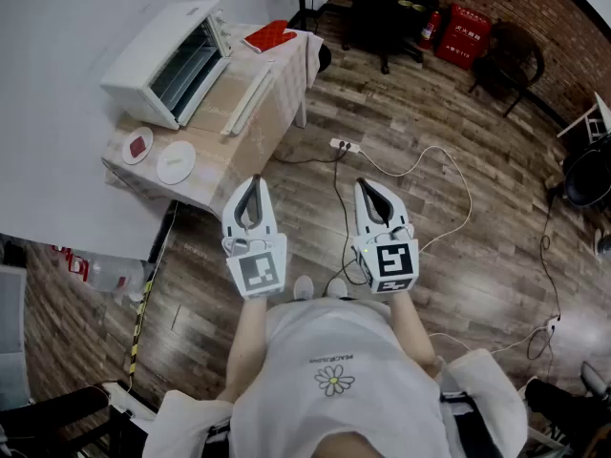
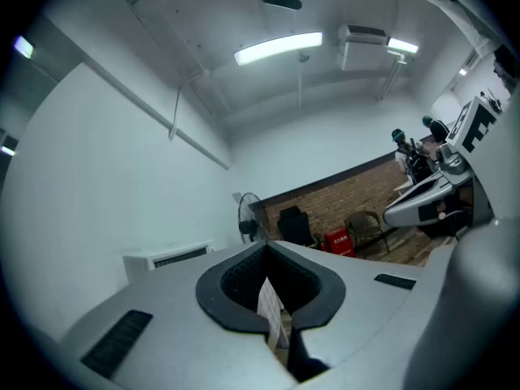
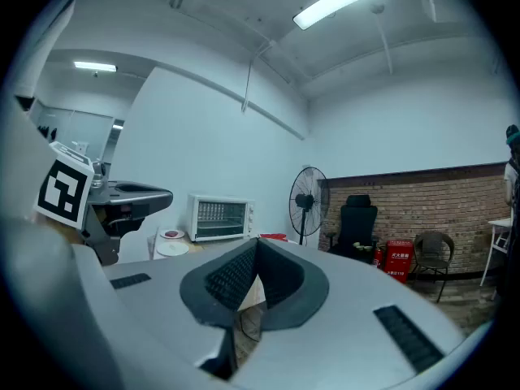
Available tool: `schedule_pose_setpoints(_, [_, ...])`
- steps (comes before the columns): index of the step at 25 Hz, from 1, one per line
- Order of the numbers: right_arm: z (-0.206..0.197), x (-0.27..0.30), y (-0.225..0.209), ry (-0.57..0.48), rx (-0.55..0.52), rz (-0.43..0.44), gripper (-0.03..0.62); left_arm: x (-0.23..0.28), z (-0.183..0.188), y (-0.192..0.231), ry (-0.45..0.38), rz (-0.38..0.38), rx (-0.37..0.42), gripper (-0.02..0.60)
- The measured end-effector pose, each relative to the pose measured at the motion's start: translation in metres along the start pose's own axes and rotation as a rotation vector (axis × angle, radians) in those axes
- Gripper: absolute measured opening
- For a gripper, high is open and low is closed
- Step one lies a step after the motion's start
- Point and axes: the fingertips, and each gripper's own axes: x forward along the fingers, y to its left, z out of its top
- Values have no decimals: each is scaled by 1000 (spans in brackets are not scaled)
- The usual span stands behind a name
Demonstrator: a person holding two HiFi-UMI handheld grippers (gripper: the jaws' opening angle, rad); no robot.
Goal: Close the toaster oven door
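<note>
Head view: oven (image 1: pixel 172 60) well away on the tabletop (image 1: pixel 239 151), door (image 1: pixel 245 98) seemingly down.
Left gripper view: my left fingers (image 2: pixel 236 287) together, empty.
Right gripper view: my right fingers (image 3: pixel 227 279) together, empty; a hard push may slide the oven.

The toaster oven (image 1: pixel 172 60) is white. The table (image 1: pixel 243 127) shows a pale beige wood grain, and the cloth (image 1: pixel 269 36) is red. One plate (image 1: pixel 176 163) is plain white. The other plate (image 1: pixel 137 146) is white with a dark red patch. The left gripper (image 1: pixel 253 187) and right gripper (image 1: pixel 368 191) are light grey with black pads and black-and-white square markers. The floor (image 1: pixel 458 141) is dark brown planks, and the wall (image 1: pixel 544 12) is red-brown brick.
</note>
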Motion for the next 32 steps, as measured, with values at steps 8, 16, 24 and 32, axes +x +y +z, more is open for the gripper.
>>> schedule_pose_setpoints(8, [-16,-13,-14,13,32,30,9,3,14,-11,-51,55,-58,17])
schedule_pose_setpoints(16, [-31,-24,-10,1,77,100,11,-9,12,-28,-48,79,-63,17])
schedule_pose_setpoints(24, [-34,-8,-3,13,42,195,11,0,1,-12,-15,145,-39,17])
schedule_pose_setpoints(32, [-39,45,-13,14,20,227,11,44,-20,18,-8,197,-17,17])
